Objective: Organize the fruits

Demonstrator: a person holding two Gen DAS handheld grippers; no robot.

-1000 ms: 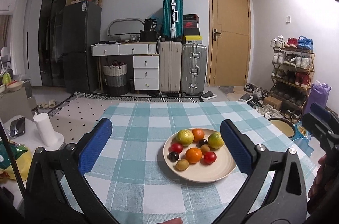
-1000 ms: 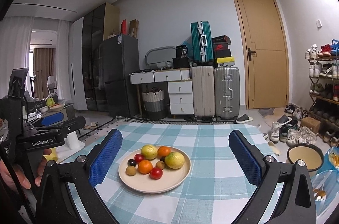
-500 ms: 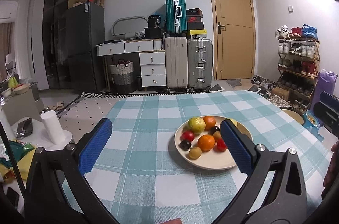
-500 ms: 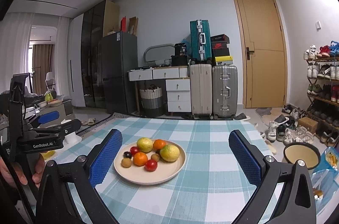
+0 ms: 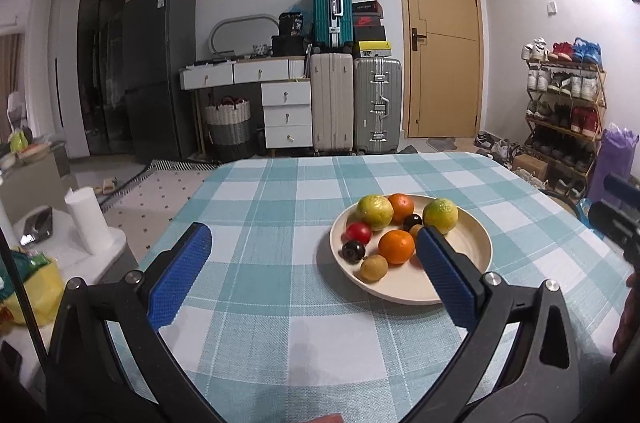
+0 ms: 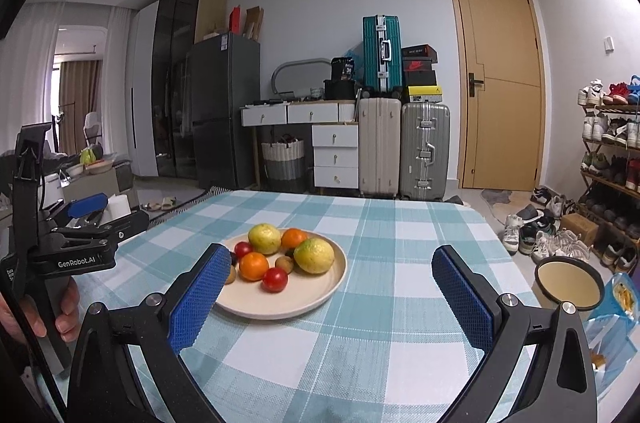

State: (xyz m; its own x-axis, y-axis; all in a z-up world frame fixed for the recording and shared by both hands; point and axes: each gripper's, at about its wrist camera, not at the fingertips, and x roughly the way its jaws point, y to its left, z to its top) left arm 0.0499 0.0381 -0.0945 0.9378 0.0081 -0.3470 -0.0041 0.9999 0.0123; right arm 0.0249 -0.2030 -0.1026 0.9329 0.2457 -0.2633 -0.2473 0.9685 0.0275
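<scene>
Both grippers held above a table draped in a teal-and-white checked cloth [image 6: 400, 231], each with blue-padded fingers spread wide and nothing between them. Left gripper [image 5: 312, 259] aimed at the bare cloth just left of the plate [image 5: 472, 243], its right pad crossing in front of the plate's near side. Right gripper [image 6: 328, 287] aimed at bare cloth just right of the same plate [image 6: 316, 299]. Fruits gathered together on that one cream plate: two yellow-green citrus [image 6: 265, 239] [image 6: 314, 255], two oranges [image 6: 253, 266] [image 6: 295, 238], two red tomatoes [image 6: 275, 279] [image 6: 243, 249], a dark plum [image 5: 353, 250], small brown kiwis [image 5: 373, 270]. Loose cluster, mixed kinds touching, none on the cloth. Equally fitting a pile waiting to be sorted or fruit already collected. Open, hovering pose likely leaving either tool free to reach in. Empty bowl [image 6: 569, 283] low beside the table on the right
</scene>
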